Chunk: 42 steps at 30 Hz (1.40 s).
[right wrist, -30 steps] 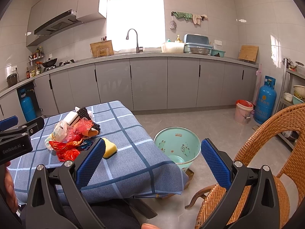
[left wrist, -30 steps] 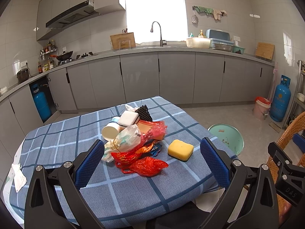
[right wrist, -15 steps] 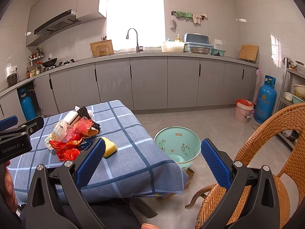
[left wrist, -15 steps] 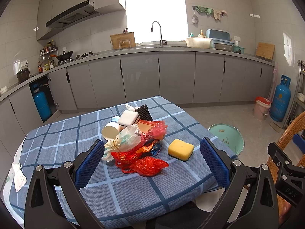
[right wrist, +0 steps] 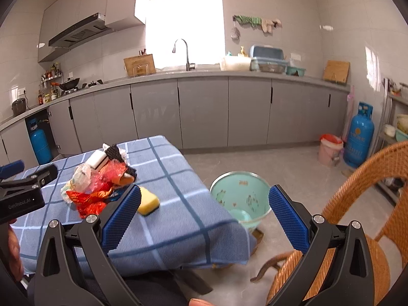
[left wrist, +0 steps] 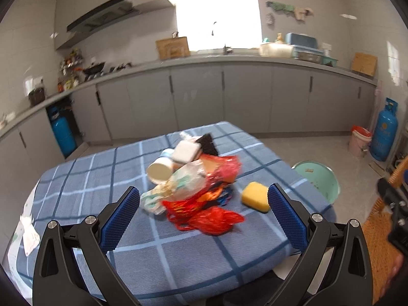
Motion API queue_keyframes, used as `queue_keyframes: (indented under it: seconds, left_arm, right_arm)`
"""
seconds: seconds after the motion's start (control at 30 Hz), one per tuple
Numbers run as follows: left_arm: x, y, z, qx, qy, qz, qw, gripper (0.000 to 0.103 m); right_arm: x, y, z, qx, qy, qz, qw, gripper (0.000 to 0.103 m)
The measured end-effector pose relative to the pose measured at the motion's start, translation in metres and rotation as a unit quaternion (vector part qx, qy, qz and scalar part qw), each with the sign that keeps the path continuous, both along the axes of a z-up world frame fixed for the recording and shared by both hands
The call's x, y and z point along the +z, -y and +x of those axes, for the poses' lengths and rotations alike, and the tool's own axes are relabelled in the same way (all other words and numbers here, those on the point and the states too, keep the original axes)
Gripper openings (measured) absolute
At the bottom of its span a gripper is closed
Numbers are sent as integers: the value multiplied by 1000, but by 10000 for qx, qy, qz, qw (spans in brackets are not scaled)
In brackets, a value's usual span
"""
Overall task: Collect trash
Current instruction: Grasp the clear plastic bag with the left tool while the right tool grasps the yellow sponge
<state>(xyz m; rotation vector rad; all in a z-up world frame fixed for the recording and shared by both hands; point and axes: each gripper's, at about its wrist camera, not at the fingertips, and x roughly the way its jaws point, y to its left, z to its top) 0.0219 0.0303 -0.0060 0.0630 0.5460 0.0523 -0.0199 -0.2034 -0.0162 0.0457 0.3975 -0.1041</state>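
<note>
A trash pile point(left wrist: 193, 186) lies mid-table on the blue checked cloth point(left wrist: 84, 178): red plastic bags point(left wrist: 214, 219), a clear bag, a white cup point(left wrist: 159, 170), a white sponge block point(left wrist: 186, 150) and a black mesh piece. A yellow sponge point(left wrist: 255, 200) lies to its right. My left gripper point(left wrist: 204, 211) is open and empty, just short of the pile. My right gripper point(right wrist: 204, 211) is open and empty over the table's right edge, with the pile point(right wrist: 97, 181) to its left and a mint green bin point(right wrist: 241, 199) on the floor ahead.
A wicker chair point(right wrist: 357, 216) stands at the right. A pink bucket point(right wrist: 330, 149) and a blue gas cylinder point(right wrist: 358, 137) stand by the grey cabinets point(right wrist: 204, 112). A crumpled white paper point(left wrist: 28, 232) lies at the table's left edge.
My left gripper has moved, blurring its view, and the trash pile now sits slightly closer between its fingers. The right gripper has barely shifted. Both stay open.
</note>
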Motion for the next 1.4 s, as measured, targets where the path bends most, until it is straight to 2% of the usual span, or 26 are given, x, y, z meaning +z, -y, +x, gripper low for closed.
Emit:
queue_keyframes:
  seconds: [0.13, 0.27, 0.43, 0.53, 0.83, 1.03, 1.17, 1.23, 1.27, 1.3, 1.4]
  left_arm:
    - [-17, -33, 16, 464, -152, 21, 9988, 99]
    - [-39, -68, 32, 859, -430, -129, 9953, 99]
    - [-57, -91, 50, 1013, -660, -284, 9923, 99]
    - [-63, -85, 60, 869, -705, -233, 9935, 99]
    - [-77, -42, 98, 175, -657, 307, 9972, 99]
    - [-90, -39, 123, -141, -782, 281, 9964, 99]
    - [-96, -41, 134, -369, -793, 68, 9961, 98]
    - [-96, -42, 136, -470, -749, -47, 9961, 93]
    - [-97, -43, 136, -522, -757, -103, 9957, 80]
    - [-97, -43, 138, -552, -783, -152, 9953, 79]
    - [-97, -44, 138, -594, -785, -256, 9948, 71]
  right_arm:
    - [-8, -13, 31, 171, -28, -58, 9998, 98]
    - [-24, -34, 64, 438, -236, -205, 9986, 98]
    - [-46, -54, 104, 742, -538, -310, 9953, 98]
    - [-56, -62, 124, 835, -671, -327, 9937, 98]
    - [-95, -72, 166, 1073, -1209, -319, 9863, 98]
    - [-113, -79, 185, 1274, -1454, -229, 9809, 98]
    - [-124, -83, 195, 1416, -1604, -210, 9766, 98]
    - [-125, -83, 197, 1469, -1592, -177, 9761, 98]
    - [-126, -83, 197, 1498, -1593, -160, 9757, 98]
    - [-127, -83, 198, 1517, -1606, -161, 9752, 97]
    - [-133, -83, 203, 1641, -1707, -112, 9715, 84]
